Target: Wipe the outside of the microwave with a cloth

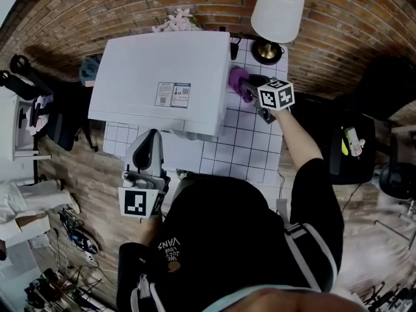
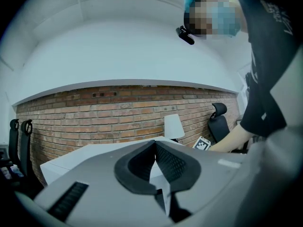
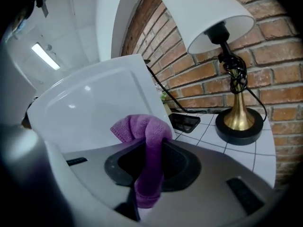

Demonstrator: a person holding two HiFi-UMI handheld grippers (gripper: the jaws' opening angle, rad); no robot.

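Right claw (image 1: pixel 252 88) first: its jaws are pinched on the purple cloth (image 3: pixel 144 126), which folds over the tips in a soft, nubby hump and hangs between them in a limp strip. I hold that hump at the right-hand side wall of the microwave (image 1: pixel 162 77), toward its back corner, and it looks to be touching the panel. So I judge the side-wall wipe to be the step in hand; how much of the other faces is done I cannot tell. That casing is a smooth white box, faintly glossy, with flat faces and a printed label (image 1: pixel 173 94) on top, so the cloth should slide easily. Next I would press the hump flat and drag it along the wall toward the front, minding the black cable (image 3: pixel 163 91) and the lamp (image 3: pixel 222 27), brass-stemmed on a dark round base, just beside on the white tiled tabletop (image 1: pixel 250 142). My left claw (image 1: pixel 148 149) hangs near the microwave's front, ribbed pads closed on nothing.
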